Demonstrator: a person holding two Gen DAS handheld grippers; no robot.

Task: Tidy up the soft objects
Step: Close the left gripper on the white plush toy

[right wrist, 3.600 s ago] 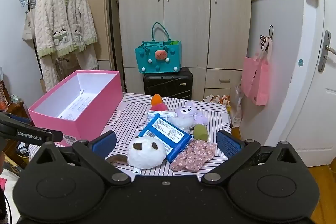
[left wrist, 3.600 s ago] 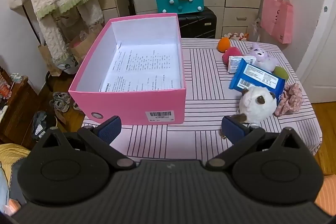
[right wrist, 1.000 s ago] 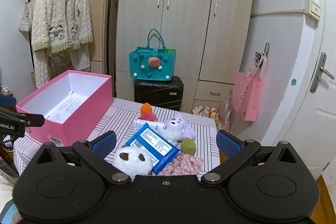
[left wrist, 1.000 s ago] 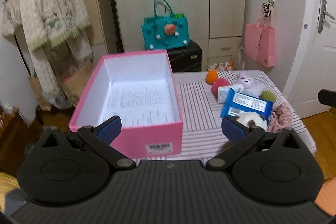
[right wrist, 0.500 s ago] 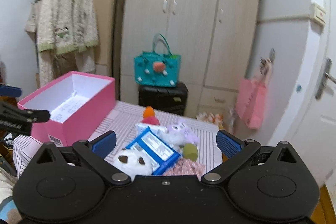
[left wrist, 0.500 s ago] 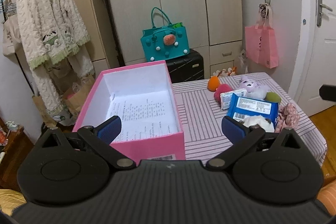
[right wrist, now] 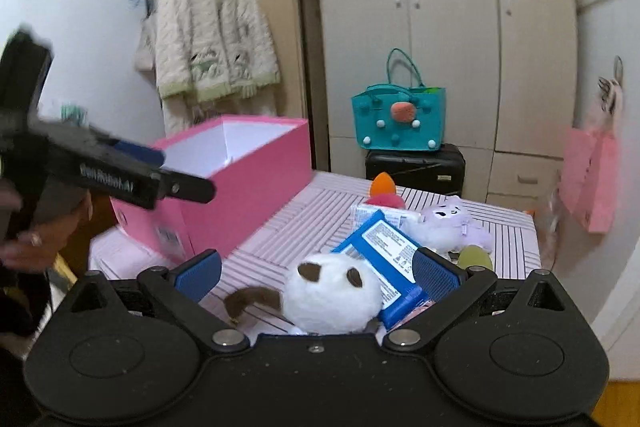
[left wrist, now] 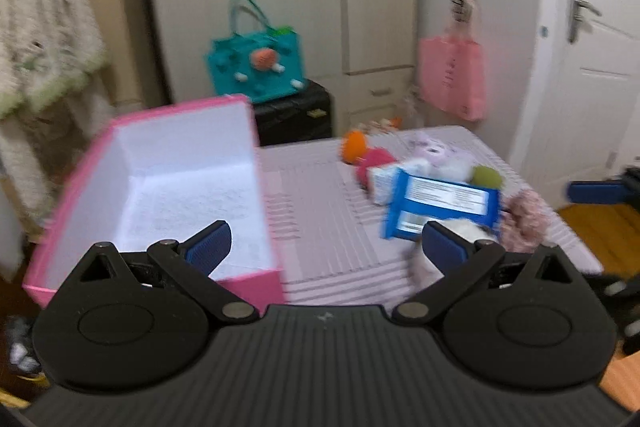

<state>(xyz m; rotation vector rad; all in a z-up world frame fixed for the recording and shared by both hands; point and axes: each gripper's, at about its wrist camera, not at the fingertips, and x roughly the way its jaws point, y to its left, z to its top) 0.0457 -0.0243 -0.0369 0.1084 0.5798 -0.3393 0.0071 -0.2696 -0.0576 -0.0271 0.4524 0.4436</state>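
An open pink box (left wrist: 168, 183) with white paper inside stands on the left of the striped table (left wrist: 320, 211); it also shows in the right wrist view (right wrist: 248, 183). To its right lies a pile: a white plush with brown ears (right wrist: 332, 295), a blue packet (right wrist: 380, 247), a lilac plush (right wrist: 448, 223), a green ball (right wrist: 474, 257), an orange and pink toy (right wrist: 382, 191) and a pink fluffy cloth (left wrist: 524, 223). My right gripper (right wrist: 316, 273) is open, with the white plush between its fingers. My left gripper (left wrist: 324, 241) is open and empty above the table's near edge.
A teal bag (right wrist: 400, 119) sits on a black suitcase (right wrist: 416, 167) behind the table. A pink bag (left wrist: 452, 83) hangs by the door on the right. A cream cardigan (right wrist: 208, 39) hangs at the left. Wardrobe doors fill the back wall.
My right gripper has dropped and moved in on the white plush, which now lies between its fingers. My left gripper has swung right and is blurred by motion. Both stay open.
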